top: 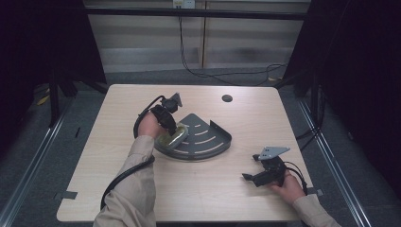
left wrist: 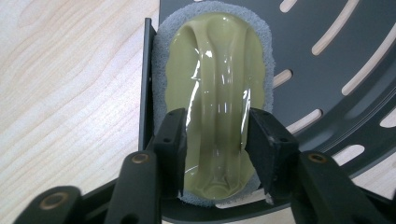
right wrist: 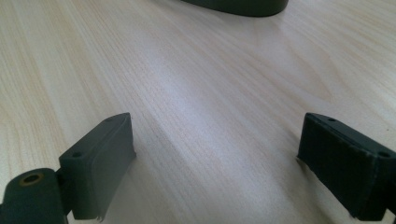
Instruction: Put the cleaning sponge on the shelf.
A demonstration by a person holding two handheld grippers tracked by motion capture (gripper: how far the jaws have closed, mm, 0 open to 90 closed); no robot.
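A yellow-green scrubbing sponge [left wrist: 215,70] with a grey pad under it lies at the left edge of a dark grey slotted corner tray [left wrist: 327,70]. From above, the sponge [top: 176,135] sits in the tray [top: 213,139] near the table's middle. My left gripper [left wrist: 215,140] points down over it. Its jaws stand on either side of the sponge's raised ridge, close to it but not squeezing it. My right gripper [top: 250,177] rests low near the table's front right corner. In the right gripper view its jaws [right wrist: 217,140] are wide open over bare wood.
The tray's raised wall [top: 221,128] runs along its right side. A round cable hole [top: 227,98] lies in the tabletop behind the tray. Black cables [top: 213,71] trail on the floor beyond the table. Dark frames stand at both sides.
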